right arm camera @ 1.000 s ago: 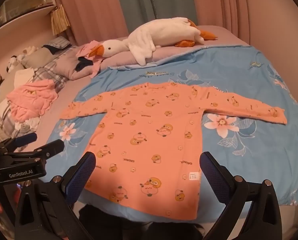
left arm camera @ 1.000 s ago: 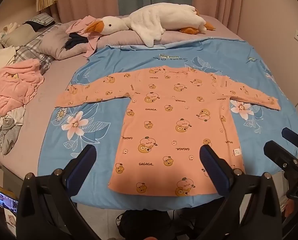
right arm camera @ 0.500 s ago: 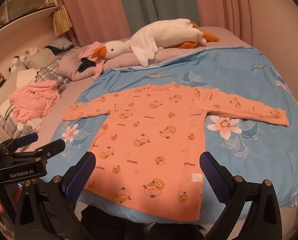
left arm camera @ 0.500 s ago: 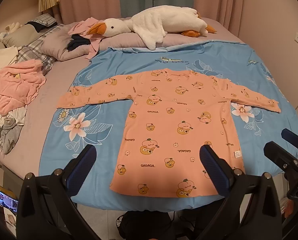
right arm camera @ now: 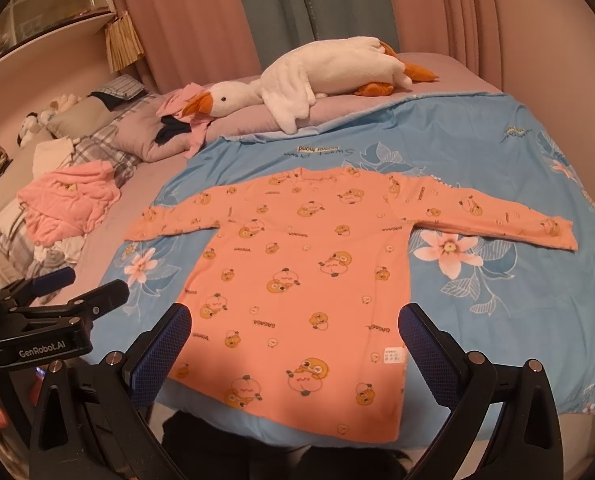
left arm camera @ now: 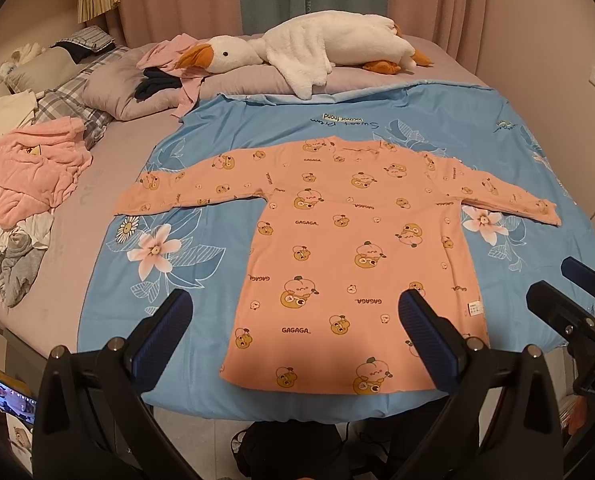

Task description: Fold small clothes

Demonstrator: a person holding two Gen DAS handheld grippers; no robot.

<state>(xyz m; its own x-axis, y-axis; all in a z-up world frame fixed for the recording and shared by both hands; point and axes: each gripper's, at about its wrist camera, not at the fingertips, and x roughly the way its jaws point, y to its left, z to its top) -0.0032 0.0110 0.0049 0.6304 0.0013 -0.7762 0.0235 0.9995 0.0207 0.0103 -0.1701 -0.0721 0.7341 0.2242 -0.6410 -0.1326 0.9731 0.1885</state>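
An orange long-sleeved shirt (left arm camera: 349,236) (right arm camera: 309,268) with cartoon prints lies flat on the blue floral blanket (left arm camera: 201,148) (right arm camera: 489,152), both sleeves spread wide and the hem at the near bed edge. My left gripper (left arm camera: 293,332) hovers open off the near edge of the bed, in front of the hem, holding nothing. My right gripper (right arm camera: 295,344) is also open and empty, held before the hem. Each gripper shows in the other's view: the right gripper (left arm camera: 565,292) at the right edge, the left gripper (right arm camera: 81,292) at the left.
A white plush goose (left arm camera: 313,48) (right arm camera: 321,76) rests on pillows at the far side. A crumpled pink garment (left arm camera: 29,168) (right arm camera: 69,204) and other clothes are piled at the left. A phone (left arm camera: 9,396) sits low left. A dark bag (left arm camera: 293,448) lies on the floor.
Both grippers have drawn back and risen a little, so the shirt sits slightly farther and more of the floor shows. The shirt has not moved.
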